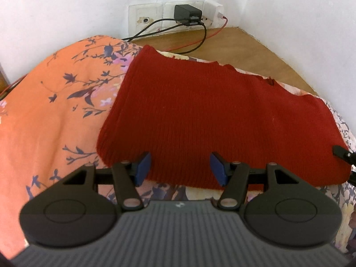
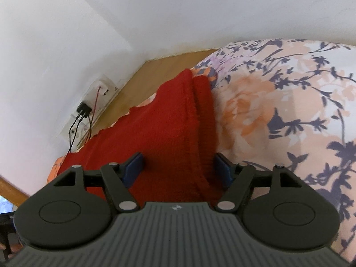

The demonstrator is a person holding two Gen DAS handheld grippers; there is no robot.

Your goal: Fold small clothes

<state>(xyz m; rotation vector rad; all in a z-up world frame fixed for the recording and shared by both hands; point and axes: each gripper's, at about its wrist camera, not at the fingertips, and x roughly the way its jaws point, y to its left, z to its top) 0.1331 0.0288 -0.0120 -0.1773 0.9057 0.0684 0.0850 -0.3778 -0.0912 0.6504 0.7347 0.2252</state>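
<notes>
Left gripper (image 1: 180, 166) spread wide, blue pads (image 1: 142, 166) clear of any cloth, poised over near hem of red knitted garment (image 1: 211, 120). Right gripper (image 2: 178, 169) likewise agape, gripping nothing, straddling a folded side edge of same garment (image 2: 155, 133). Garment flat on floral bedsheet (image 1: 49, 111), far ragged edge close to wooden ledge (image 1: 255, 49). Beyond, black charger (image 1: 187, 13) plugged into wall socket, cables trailing down.

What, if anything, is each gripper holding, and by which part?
Nothing is held. The left gripper and the right gripper are both open, each poised over the near edge of the red knitted garment, with nothing pinched between the pads.
</notes>
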